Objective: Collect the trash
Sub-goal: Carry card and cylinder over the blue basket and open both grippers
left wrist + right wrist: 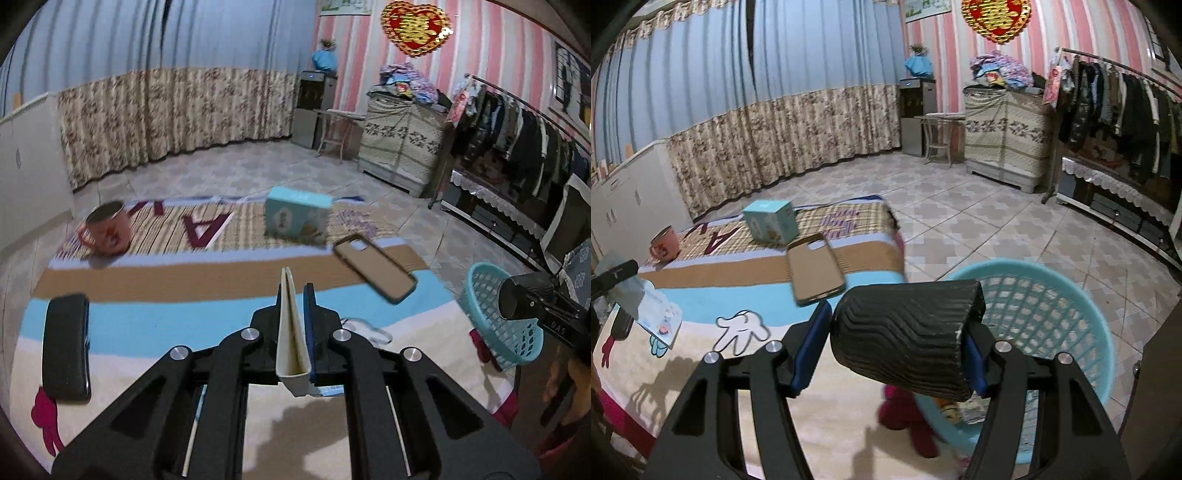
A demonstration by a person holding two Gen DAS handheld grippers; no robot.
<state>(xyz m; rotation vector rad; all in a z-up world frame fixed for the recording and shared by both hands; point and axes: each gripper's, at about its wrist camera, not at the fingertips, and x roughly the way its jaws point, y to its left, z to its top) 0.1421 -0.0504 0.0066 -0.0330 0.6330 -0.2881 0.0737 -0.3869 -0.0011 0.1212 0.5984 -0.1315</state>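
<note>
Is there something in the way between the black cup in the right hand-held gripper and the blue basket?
Nothing visible. The right hand-held gripper holds the black cup just at the near rim of the basket. The basket's mouth is open behind the cup, with only some trash at its bottom.

The left wrist camera rides just behind the left claw [295, 295], angled down and forward across the cartoon blanket [155, 314], with the curtained wall beyond and the blue basket [495, 314] off at its right edge. Over on the right wrist, the camera sits close behind the right claw [897, 332], facing the same way but set further right, so the basket [1052, 314] fills its near foreground. Both views share the pink mug [107, 229], the teal box [299, 218], the phone case [376, 267], the curtain and the striped wall.
</note>
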